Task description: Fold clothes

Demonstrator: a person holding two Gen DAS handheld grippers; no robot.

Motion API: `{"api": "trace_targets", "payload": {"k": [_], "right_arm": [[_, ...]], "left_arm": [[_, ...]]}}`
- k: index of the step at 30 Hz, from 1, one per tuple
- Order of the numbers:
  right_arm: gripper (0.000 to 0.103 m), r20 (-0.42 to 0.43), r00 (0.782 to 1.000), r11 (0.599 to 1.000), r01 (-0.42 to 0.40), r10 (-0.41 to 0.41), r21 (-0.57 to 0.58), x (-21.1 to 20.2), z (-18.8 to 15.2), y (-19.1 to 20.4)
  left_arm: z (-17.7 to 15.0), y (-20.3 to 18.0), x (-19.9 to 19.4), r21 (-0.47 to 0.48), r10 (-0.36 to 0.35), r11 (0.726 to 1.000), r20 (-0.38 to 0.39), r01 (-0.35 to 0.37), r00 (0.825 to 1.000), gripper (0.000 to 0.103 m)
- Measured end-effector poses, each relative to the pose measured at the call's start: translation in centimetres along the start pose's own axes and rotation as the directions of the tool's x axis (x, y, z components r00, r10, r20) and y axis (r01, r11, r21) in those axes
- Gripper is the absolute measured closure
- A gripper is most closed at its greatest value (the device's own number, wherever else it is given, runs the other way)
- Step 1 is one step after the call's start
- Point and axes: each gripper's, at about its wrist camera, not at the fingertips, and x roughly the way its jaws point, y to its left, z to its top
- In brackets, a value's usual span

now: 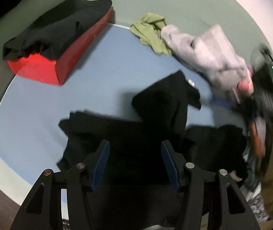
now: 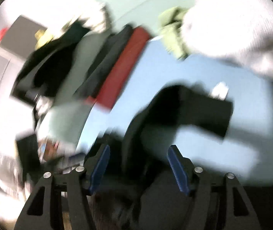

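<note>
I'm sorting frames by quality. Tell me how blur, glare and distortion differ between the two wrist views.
Left wrist view: mostly sharp, with the black garment and red box readable; blur smears only the right edge around the grey garment; fisheye bends the blue mat. Right wrist view: heavy motion blur throughout, the upper corners blown out white, only the right tool crisp.

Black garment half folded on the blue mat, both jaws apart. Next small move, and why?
Probably bring the left gripper down and pinch the black garment's near edge. The garment lies rumpled on the blue mat, and neither the left nor the right gripper presses on cloth.
</note>
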Motion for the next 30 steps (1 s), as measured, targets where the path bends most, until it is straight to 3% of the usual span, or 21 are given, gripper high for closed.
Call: {"api": "trace_targets", "payload": {"k": [4, 5, 7, 8, 10, 12, 14, 17, 19, 21, 22, 24, 26, 28, 30], "right_arm": [[0.036, -0.020, 0.996, 0.987, 0.087, -0.085, 0.136, 4.4, 3.6, -1.1], [0.059, -0.029, 0.993, 0.978, 0.121, -0.118, 0.169, 5.5, 4.1, -1.3], [0.094, 0.005, 0.995, 0.976, 0.092, -0.095, 0.195, 5.5, 4.3, -1.4], [0.098, 0.025, 0.996, 0.975, 0.075, -0.081, 0.207, 5.4, 4.3, -1.5], [0.098, 0.090, 0.995, 0.983, 0.020, -0.037, 0.181, 4.2, 4.1, -0.7], [0.098, 0.196, 0.980, 0.997, -0.036, 0.023, 0.066, -0.6, 2.4, 1.8], [0.098, 0.278, 0.953, 0.993, -0.119, 0.119, -0.019, -7.0, -0.5, 3.8], [0.097, 0.323, 0.922, 0.974, -0.175, 0.213, -0.143, -14.4, -6.9, 6.7], [0.089, 0.279, 0.946, 0.977, -0.113, 0.162, -0.183, -15.4, -11.3, 8.0], [0.056, 0.111, 0.994, 0.991, 0.009, 0.005, -0.130, -13.5, -15.8, 6.8], [0.045, 0.007, 0.998, 0.995, 0.059, -0.058, -0.077, -11.5, -17.6, 5.4], [0.053, -0.174, 0.975, 0.988, 0.150, -0.141, 0.040, -8.3, -20.6, 2.3], [0.056, -0.256, 0.955, 0.976, 0.181, -0.147, 0.117, -7.1, -22.5, 0.5], [0.055, -0.220, 0.968, 0.987, 0.138, -0.117, 0.083, -7.3, -21.9, 1.3], [0.050, -0.137, 0.986, 0.994, 0.094, -0.100, -0.048, -8.0, -19.6, 3.8]], "left_arm": [[-3.0, 0.4, -0.6, -0.013, -0.002, 1.000, 0.018, 0.003, 1.000, 0.046], [-3.5, 0.6, -0.9, -0.021, -0.016, 1.000, 0.023, 0.017, 1.000, 0.046], [-4.6, 1.1, -1.4, -0.036, -0.051, 0.998, 0.030, 0.052, 0.998, 0.046], [-5.0, 1.3, -1.6, -0.040, -0.061, 0.997, 0.030, 0.062, 0.998, 0.046], [-5.5, 1.6, -1.6, -0.041, -0.074, 0.996, 0.028, 0.075, 0.997, 0.046], [-5.8, 2.0, -1.4, -0.048, -0.086, 0.995, 0.026, 0.087, 0.996, 0.046], [-5.8, 2.4, -1.0, -0.070, -0.105, 0.992, 0.023, 0.107, 0.994, 0.046], [-5.7, 2.9, -0.3, -0.099, -0.140, 0.985, 0.023, 0.142, 0.990, 0.046], [-5.7, 3.1, 0.1, -0.115, -0.146, 0.982, 0.014, 0.147, 0.989, 0.046], [-5.7, 3.3, 0.6, -0.133, -0.152, 0.980, 0.003, 0.151, 0.988, 0.046], [-5.7, 3.4, 0.9, -0.142, -0.155, 0.978, -0.003, 0.153, 0.988, 0.046], [-5.7, 3.5, 1.1, -0.162, -0.165, 0.974, -0.010, 0.161, 0.986, 0.046], [-5.9, 3.6, 0.8, -0.189, -0.170, 0.968, -0.014, 0.164, 0.985, 0.046], [-6.1, 4.0, 0.6, -0.259, -0.149, 0.957, -0.059, 0.130, 0.987, 0.046], [-6.2, 4.5, 0.4, -0.338, -0.160, 0.934, -0.098, 0.118, 0.982, 0.046]]}}
